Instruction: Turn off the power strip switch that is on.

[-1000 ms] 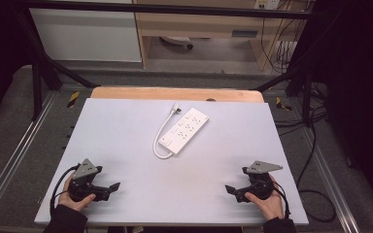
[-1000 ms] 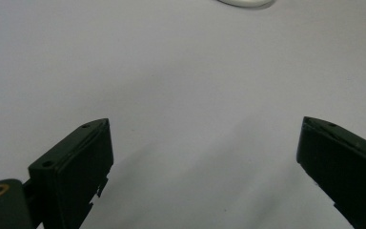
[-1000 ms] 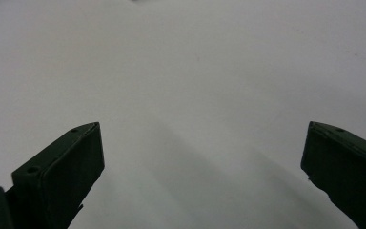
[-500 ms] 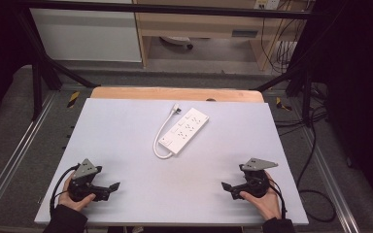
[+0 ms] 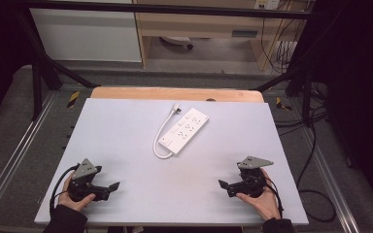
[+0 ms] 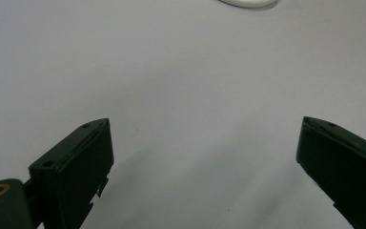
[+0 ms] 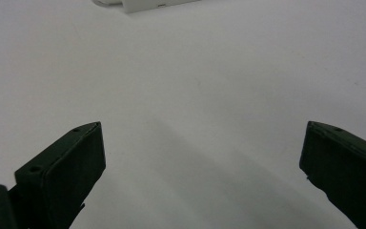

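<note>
- The long white plastic power strip (image 5: 184,131) with its looped white cable (image 5: 161,137) lies flat and askew on the pale grey table top (image 5: 126,126), well ahead of both grippers and roughly midway between them, nothing touching it.
- Our left gripper (image 5: 110,186) sits low at the near edge, its jaws spread wide and empty; in the left gripper view the cable's curve (image 6: 248,2) is just visible far ahead of the open jaws.
- Our right gripper (image 5: 223,185) mirrors it (also wide open, holding nothing), and the right gripper view catches the strip's near end (image 7: 147,5) far ahead and slightly to the left of its jaws.
- We judge the step in hand to be the reach toward the strip. To do it well, we should keep the jaws wide, come in low across the strip's narrow width rather than its length, and steer around the cable loop so it is not dragged.
- Count: one power strip, one cable ending in one plug (image 5: 176,108), two grippers, one table.
</note>
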The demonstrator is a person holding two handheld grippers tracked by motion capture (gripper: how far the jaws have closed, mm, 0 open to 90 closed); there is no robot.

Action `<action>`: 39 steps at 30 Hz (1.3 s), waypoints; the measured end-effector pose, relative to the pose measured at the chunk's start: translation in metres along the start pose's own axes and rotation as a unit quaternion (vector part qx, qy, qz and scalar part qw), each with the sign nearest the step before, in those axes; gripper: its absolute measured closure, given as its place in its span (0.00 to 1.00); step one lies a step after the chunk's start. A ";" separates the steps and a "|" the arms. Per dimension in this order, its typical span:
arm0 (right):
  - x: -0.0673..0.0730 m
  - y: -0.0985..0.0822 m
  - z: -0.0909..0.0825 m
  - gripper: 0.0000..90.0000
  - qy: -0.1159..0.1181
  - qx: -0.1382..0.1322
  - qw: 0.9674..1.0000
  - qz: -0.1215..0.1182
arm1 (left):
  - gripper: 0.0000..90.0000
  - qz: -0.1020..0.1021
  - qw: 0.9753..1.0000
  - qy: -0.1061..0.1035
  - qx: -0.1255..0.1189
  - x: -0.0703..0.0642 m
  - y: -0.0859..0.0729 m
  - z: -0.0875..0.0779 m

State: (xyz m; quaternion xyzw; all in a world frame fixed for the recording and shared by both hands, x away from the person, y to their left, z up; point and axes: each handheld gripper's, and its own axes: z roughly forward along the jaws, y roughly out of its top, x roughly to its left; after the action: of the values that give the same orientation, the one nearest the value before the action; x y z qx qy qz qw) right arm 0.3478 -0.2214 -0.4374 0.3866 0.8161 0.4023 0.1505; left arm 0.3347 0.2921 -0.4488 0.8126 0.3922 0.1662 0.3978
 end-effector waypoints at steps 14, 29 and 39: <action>0.002 0.009 0.000 0.06 0.002 -0.008 1.000 -0.005 | 0.05 0.000 1.000 0.002 0.000 0.000 0.000 0.000; 0.011 0.027 0.007 0.07 0.008 -0.010 1.000 -0.015 | 0.05 -0.001 1.000 0.003 -0.001 0.000 0.000 -0.001; 0.017 0.039 0.016 0.10 0.009 -0.009 1.000 -0.018 | 0.05 -0.001 1.000 0.002 -0.001 0.000 0.000 -0.001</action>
State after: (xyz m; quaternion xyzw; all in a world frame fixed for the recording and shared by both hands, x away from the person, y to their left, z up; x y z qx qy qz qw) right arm 0.3655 -0.1857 -0.4159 0.3671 0.8206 0.4101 0.1541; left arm 0.3342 0.2924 -0.4484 0.8113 0.3936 0.1683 0.3982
